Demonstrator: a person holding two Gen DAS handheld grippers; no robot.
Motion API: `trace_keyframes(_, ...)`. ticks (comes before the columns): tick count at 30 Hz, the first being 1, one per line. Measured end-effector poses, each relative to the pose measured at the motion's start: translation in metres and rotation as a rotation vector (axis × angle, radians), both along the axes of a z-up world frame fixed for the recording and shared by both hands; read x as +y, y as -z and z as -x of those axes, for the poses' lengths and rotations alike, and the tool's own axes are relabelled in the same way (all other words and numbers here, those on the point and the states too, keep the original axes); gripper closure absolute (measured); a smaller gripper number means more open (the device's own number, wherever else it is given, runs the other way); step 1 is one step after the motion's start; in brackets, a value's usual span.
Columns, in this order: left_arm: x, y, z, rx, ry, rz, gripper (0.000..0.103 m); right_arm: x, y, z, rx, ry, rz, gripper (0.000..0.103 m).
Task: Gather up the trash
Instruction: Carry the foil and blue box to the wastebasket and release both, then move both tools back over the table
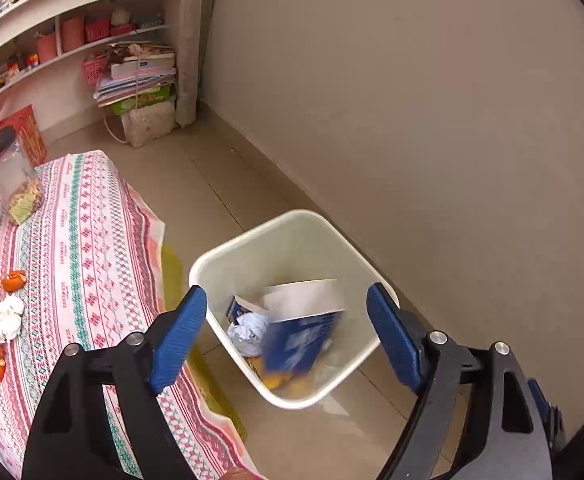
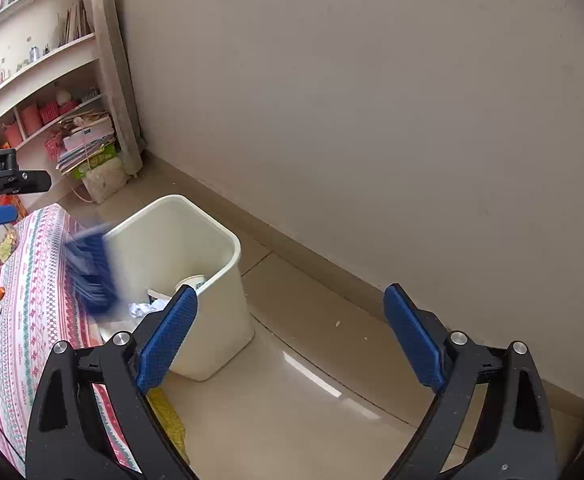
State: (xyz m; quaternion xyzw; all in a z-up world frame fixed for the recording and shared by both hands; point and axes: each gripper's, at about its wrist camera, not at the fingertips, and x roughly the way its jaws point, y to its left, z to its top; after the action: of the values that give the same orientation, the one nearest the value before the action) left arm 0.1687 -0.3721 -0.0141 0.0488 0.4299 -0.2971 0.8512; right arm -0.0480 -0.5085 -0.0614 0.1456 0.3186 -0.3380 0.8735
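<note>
Both grippers (image 1: 287, 334) (image 2: 292, 336) wide open holding nothing, blue packet (image 1: 300, 344) dropping toward the bin (image 1: 251, 236), could clip the rim and bounce onto the floor.

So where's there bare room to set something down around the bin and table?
Bare floor tiles between the white bin and the wall are free. The tablecloth's middle strip is bare; orange peels and crumpled tissue crowd its left side, jars the far end.

black claw (image 1: 287, 334) arms, silver screws, textured blue fingers (image 1: 177, 334)
</note>
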Motion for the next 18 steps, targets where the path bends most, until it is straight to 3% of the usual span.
trace_keyframes(7,0.036,0.025,0.018,-0.031,-0.007,-0.104,0.023,0.023,0.0,-0.014,-0.016,-0.01,-0.02,0.011)
trace_keyframes(13,0.093,0.042,0.029,-0.029,-0.071,-0.166,0.023,0.054,0.003,-0.026,-0.029,0.0,-0.053,0.008)
trace_keyframes(18,0.138,0.056,0.039,-0.033,-0.122,-0.236,0.021,0.093,0.011,-0.039,-0.013,-0.063,-0.058,0.008)
